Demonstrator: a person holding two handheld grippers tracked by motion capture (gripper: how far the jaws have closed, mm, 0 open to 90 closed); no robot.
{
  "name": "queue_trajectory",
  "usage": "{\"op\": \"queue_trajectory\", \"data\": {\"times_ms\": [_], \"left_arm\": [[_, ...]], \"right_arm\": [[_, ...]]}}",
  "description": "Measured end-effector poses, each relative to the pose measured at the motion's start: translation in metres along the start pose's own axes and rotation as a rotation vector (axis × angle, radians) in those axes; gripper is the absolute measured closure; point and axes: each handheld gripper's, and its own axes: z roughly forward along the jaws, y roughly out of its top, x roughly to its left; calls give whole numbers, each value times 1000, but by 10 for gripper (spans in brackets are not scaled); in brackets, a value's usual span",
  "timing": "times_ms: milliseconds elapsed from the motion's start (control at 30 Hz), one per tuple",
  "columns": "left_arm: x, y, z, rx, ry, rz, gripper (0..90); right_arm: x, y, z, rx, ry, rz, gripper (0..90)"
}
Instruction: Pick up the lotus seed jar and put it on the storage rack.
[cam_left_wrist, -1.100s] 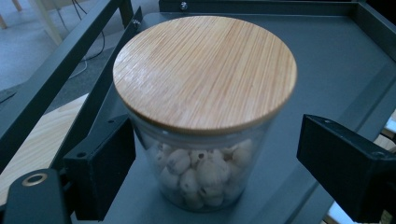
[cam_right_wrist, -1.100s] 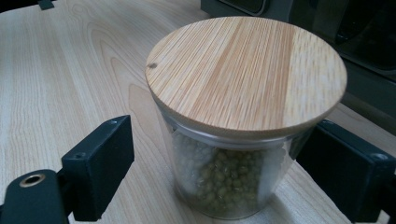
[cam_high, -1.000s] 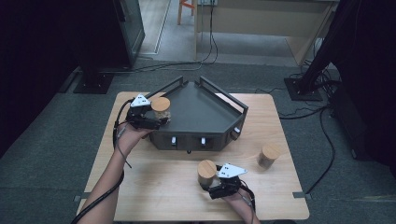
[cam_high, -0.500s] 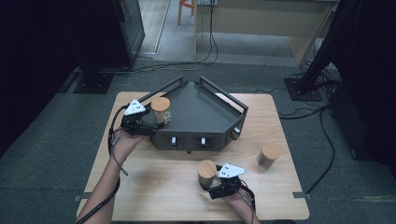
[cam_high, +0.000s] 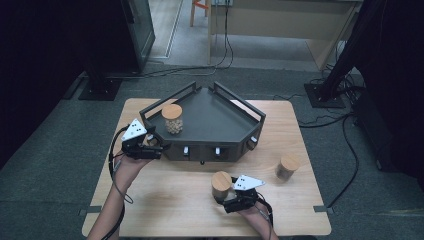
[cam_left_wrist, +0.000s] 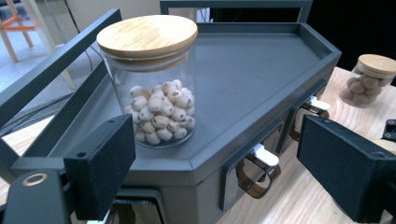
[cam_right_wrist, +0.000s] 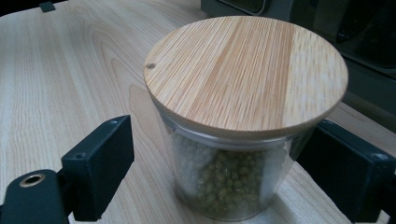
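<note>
The light wooden table (cam_high: 150, 200) carries a dark grey tray (cam_high: 210, 122) at its far middle (drawer fronts along the near side). Near of the tray stands a green-bean jar (cam_high: 221, 186); right of that, another jar (cam_high: 287, 167).

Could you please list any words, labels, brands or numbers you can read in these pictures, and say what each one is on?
None: no readable text in any view.
The three jars' wooden lids and glass are plain, with no label.
The dark tray and its drawer fronts carry no marking.
The grippers' black jaws and grey plates show no lettering.
</note>
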Motion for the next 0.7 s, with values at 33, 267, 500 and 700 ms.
{"op": "queue_trajectory", "data": {"times_ms": [33,267,500,700], "left_arm": [[-1,-2,-2,0,1,-4,116],[-14,-31,-18,-44,-14,-18,115],[-29,-54,-30,-100,-35,-20,116],[-41,-67,-35,-92,-31,-13,116]], "right_arm": [[0,0,0,0,0,0,117],[-1,-1,0,1,0,5,117],[0,0,0,1,1,6,117],[0,-1,1,1,-3,1,117]]}}
